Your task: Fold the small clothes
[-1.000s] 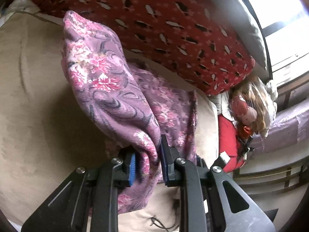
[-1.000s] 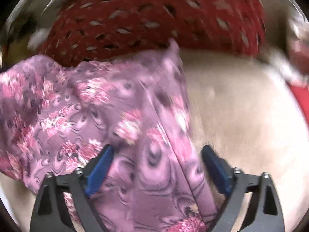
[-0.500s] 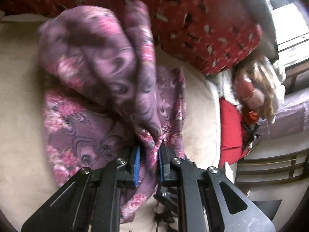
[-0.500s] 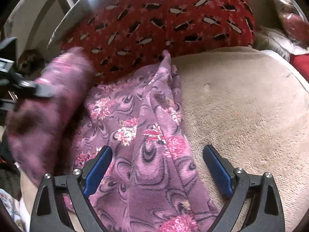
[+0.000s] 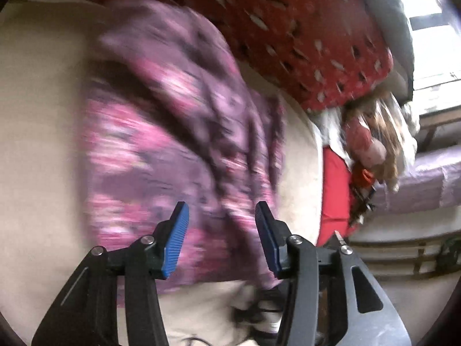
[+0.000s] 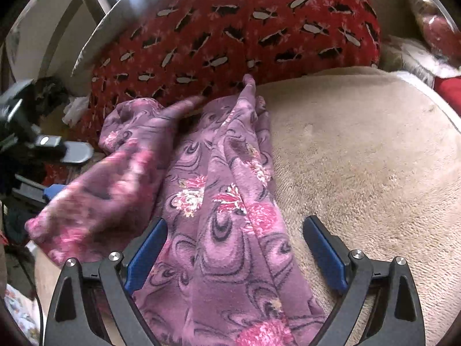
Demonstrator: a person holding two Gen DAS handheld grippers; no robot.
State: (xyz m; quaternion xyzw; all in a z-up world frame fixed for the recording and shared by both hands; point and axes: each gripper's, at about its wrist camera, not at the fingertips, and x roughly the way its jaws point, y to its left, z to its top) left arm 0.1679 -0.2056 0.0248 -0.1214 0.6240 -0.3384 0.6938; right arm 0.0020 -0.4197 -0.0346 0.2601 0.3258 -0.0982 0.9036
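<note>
Purple floral fleece garment lies rumpled across plush beige bedding; my left tongs are opening, released, and my right tongs gape wide over it.

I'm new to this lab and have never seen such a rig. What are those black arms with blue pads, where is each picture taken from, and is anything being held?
No robot here: a person holds a two-finger tool in each hand, and a fisheye camera on each tool looks forward along its fingers. One picture is from the left gripper, the other from the right gripper. Both look down at a purple floral garment lying on a beige plush blanket, with a red patterned cushion behind it. The left jaws are opening: cloth lies in the gap, but the pads do not press on it, so the garment seems just released; that view is blurred. The right jaws stand wide open above the garment, gripping nothing. At the left edge of the right view, the other tool is dimly visible.
</note>
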